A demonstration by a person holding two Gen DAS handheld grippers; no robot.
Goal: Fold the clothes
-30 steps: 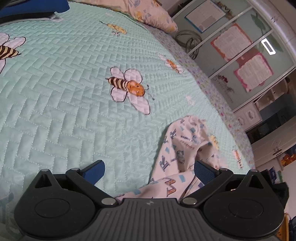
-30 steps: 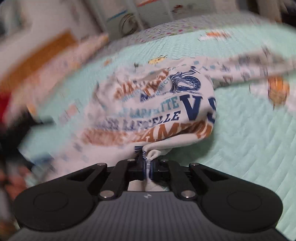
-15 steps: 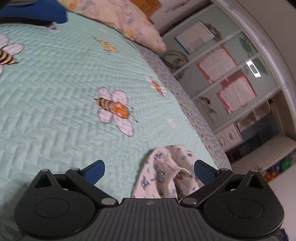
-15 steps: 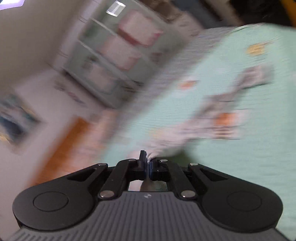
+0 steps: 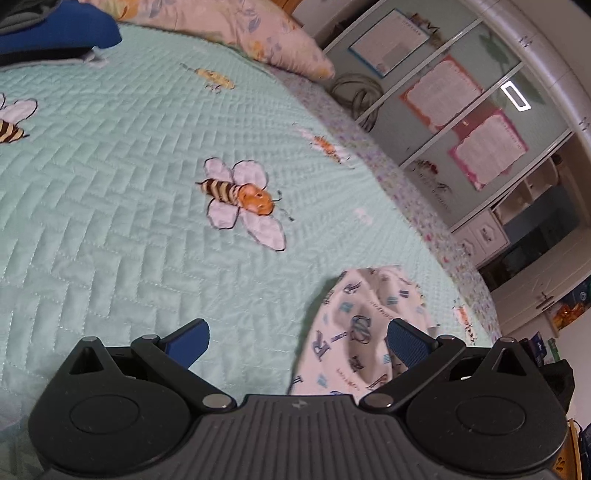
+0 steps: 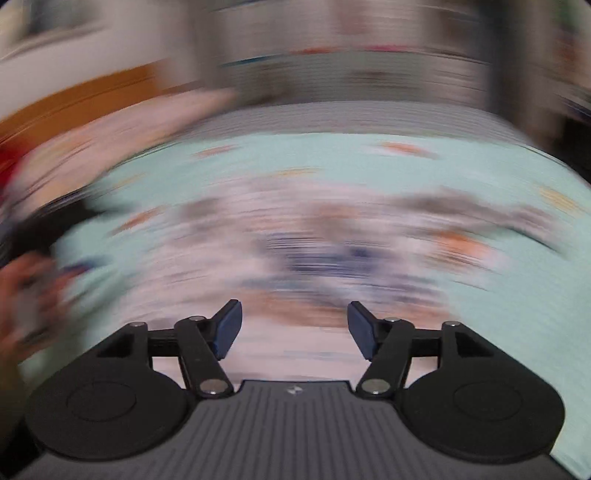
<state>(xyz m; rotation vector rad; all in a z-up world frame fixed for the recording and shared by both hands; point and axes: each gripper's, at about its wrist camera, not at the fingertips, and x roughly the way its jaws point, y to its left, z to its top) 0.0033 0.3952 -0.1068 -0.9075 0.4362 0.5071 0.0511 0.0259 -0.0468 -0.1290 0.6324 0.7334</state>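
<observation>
A white garment (image 5: 362, 325) printed with blue and orange letters lies bunched on the mint quilted bedspread (image 5: 110, 221). In the left wrist view my left gripper (image 5: 297, 343) is open just above the bed; the cloth's end lies by its right finger (image 5: 406, 343), not pinched. The right wrist view is heavily motion-blurred. My right gripper (image 6: 295, 325) has its jaws opening, with nothing pressed between the pads. The garment (image 6: 332, 258) shows there as a pale smear spread over the bed beyond the fingertips.
A floral pillow (image 5: 240, 33) and a dark blue item (image 5: 55, 29) lie at the head of the bed. The bed's edge runs along the right, with a glass-door cabinet (image 5: 461, 110) beyond. A blurred hand (image 6: 26, 295) shows at the left.
My right gripper, shut on a fold of the garment before, has swung across the bed and let the cloth go, jaws now apart. My left gripper stays open and nearly still.
</observation>
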